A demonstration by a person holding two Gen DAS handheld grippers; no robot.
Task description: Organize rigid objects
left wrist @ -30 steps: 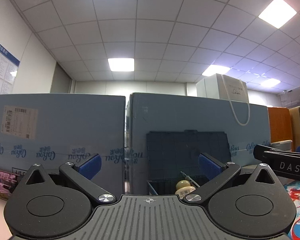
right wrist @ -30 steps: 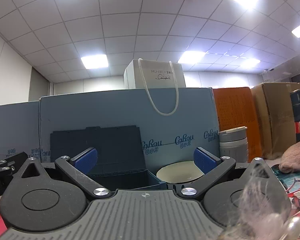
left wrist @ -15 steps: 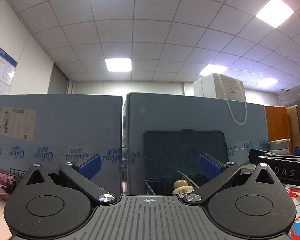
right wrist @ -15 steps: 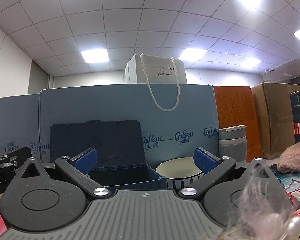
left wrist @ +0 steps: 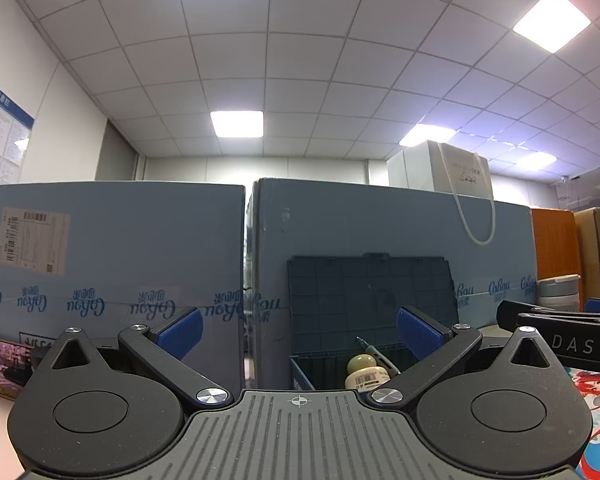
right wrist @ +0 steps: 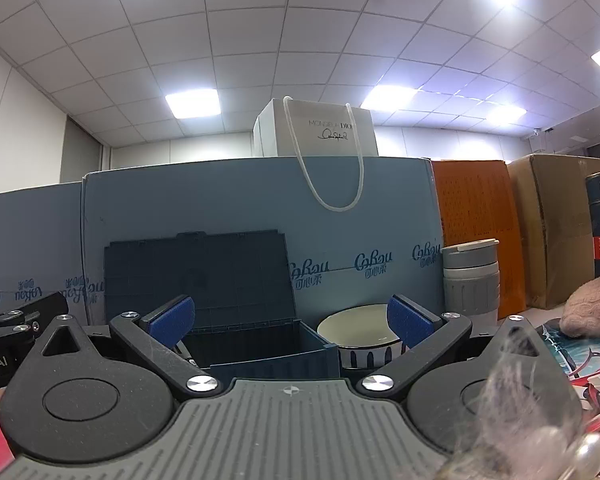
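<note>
The crate (right wrist: 256, 344) is matt dark-blue plastic, its raised lid (right wrist: 198, 280) ribbed in a grid. The bowl (right wrist: 360, 330) beside it looks glazed and glossy — ceramic, seemingly. The bottle (left wrist: 364, 372) in the crate is smooth cream plastic with a paper label. The boxes (left wrist: 112, 256) behind are matt blue cardboard.

The left gripper (left wrist: 299, 330), blue pads spread wide and empty, faces a dark blue plastic crate (left wrist: 300, 372) with raised lid, holding a cream-capped labelled bottle (left wrist: 365, 372).
</note>
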